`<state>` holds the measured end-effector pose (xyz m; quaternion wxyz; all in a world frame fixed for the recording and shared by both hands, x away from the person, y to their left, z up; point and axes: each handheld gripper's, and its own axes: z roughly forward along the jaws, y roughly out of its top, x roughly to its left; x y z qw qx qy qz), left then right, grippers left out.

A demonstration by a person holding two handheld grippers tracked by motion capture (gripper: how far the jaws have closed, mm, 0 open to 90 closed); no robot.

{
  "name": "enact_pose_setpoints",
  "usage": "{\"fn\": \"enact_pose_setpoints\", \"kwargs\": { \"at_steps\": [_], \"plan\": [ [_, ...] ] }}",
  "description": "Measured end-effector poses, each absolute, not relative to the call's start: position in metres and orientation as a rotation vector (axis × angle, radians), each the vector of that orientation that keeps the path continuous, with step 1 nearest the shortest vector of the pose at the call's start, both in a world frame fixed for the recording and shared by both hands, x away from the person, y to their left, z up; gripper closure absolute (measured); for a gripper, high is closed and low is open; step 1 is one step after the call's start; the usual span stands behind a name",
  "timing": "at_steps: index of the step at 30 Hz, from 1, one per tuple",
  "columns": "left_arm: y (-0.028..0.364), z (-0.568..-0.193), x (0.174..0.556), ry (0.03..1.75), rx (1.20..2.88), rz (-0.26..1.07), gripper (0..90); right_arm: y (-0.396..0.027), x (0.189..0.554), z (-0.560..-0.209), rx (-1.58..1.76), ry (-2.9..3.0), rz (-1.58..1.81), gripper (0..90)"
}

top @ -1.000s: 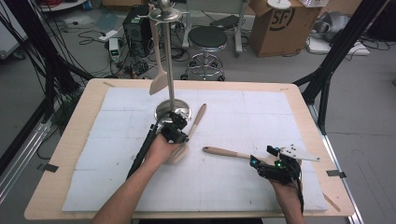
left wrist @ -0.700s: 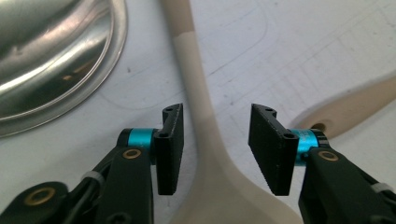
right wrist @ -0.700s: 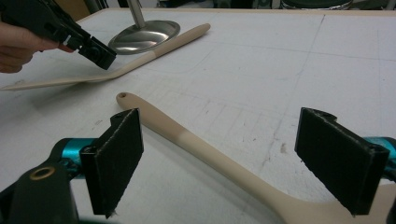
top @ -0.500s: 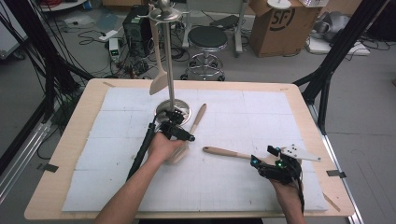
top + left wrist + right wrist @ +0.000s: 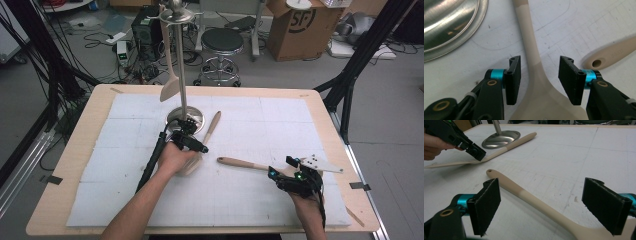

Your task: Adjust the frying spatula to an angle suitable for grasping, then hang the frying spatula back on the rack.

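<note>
We hold our left gripper [image 5: 539, 78] with its fingers [image 5: 513, 80] just opened and spread either side of a smooth beige spatula's [image 5: 534, 65] neck, not pressing it. Open white surface [image 5: 280, 120] lies beyond. Our right gripper [image 5: 549, 207] has its fingers wide over a second spatula [image 5: 534, 200]. A third spatula [image 5: 170, 85] hangs from the steel stand [image 5: 181, 70].

Metal stand [image 5: 182, 100] close behind left gripper [image 5: 191, 142], open mat [image 5: 280, 120] rightward

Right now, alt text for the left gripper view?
Open left tongs straddle the neck of a beige spatula lying on the white mat, pads clear of it. A steel stand base sits upper left; another utensil's handle end at right.
</note>
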<state>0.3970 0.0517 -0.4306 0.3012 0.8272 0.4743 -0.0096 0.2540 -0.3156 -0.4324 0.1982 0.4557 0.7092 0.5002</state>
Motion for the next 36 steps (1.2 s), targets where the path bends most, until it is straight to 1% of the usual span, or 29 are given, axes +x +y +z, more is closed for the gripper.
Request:
{"fn": "enact_pose_setpoints", "kwargs": {
  "at_steps": [12,20,23,27,28,30,33,36],
  "plan": [
    [0.049,-0.432,0.396,1.254,2.210,-0.020,53.6,-0.317,0.254,-0.433,1.277,1.982,1.396,14.5],
    [0.044,-0.434,0.395,1.238,2.261,-0.007,55.5,-0.316,0.253,-0.433,1.278,1.984,1.395,14.5],
    [0.041,-0.434,0.392,1.233,2.271,0.027,55.2,-0.316,0.254,-0.433,1.278,1.983,1.396,14.5],
    [0.035,-0.436,0.384,1.219,2.273,0.129,54.5,-0.315,0.254,-0.433,1.274,1.988,1.391,14.5],
    [0.034,-0.437,0.381,1.204,2.282,0.173,55.9,-0.314,0.253,-0.433,1.272,1.992,1.394,14.5],
    [0.034,-0.439,0.377,1.197,2.268,0.226,62.5,-0.314,0.253,-0.433,1.269,1.990,1.394,14.5],
    [0.037,-0.441,0.374,1.209,2.227,0.236,64.4,-0.314,0.253,-0.433,1.268,1.993,1.392,14.5],
    [0.034,-0.442,0.370,1.204,2.228,0.285,64.5,-0.313,0.253,-0.433,1.271,1.996,1.392,14.5]
  ]
}}
